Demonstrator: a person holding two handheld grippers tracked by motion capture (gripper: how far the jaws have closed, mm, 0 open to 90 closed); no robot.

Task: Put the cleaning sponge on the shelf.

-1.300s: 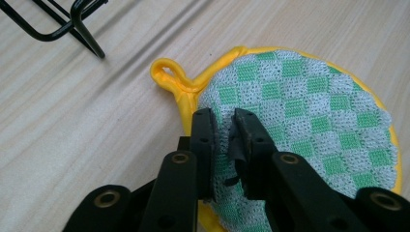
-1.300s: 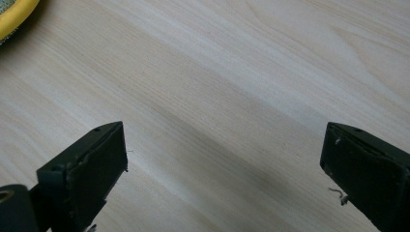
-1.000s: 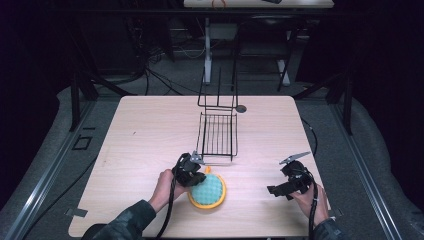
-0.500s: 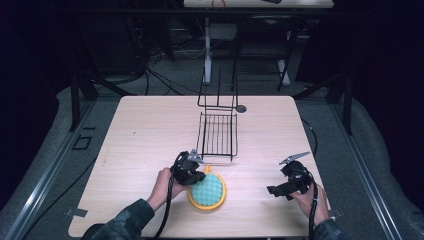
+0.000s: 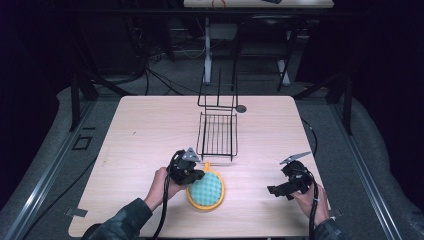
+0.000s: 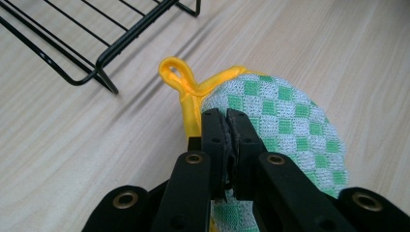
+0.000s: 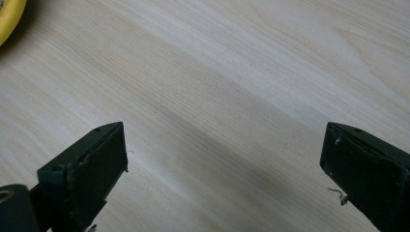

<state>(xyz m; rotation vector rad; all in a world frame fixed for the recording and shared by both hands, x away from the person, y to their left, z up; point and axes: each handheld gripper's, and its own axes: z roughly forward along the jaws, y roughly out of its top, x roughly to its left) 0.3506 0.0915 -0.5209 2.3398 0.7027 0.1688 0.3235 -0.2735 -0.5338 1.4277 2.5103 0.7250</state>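
Nearest your side of the pale wooden table (image 5: 150,130), you have two black handheld grippers at work, one in each hand. Your left gripper (image 5: 196,176) sits at the near-left rim of the one round pot holder (image 5: 206,189), a green-and-white checked cloth with a yellow border. In the left gripper view its two jaws are pressed together on the cloth just inside the yellow edge, so the left gripper (image 6: 226,126) has the pot holder (image 6: 285,125) pinched, with the holder's single yellow hanging loop (image 6: 175,76) pointing away toward the rack.

Your right gripper (image 5: 274,191) is well apart from the pot holder, over bare wood near the table's right front. In the right gripper view its jaws stand wide apart with nothing between them, and a sliver of yellow border shows at the top left corner.

Farther out, just beyond the loop, stands one black wire rack (image 5: 218,134) with a flat grid base and an upright wire frame behind it. One small dark round object (image 5: 241,108) lies beside that frame.
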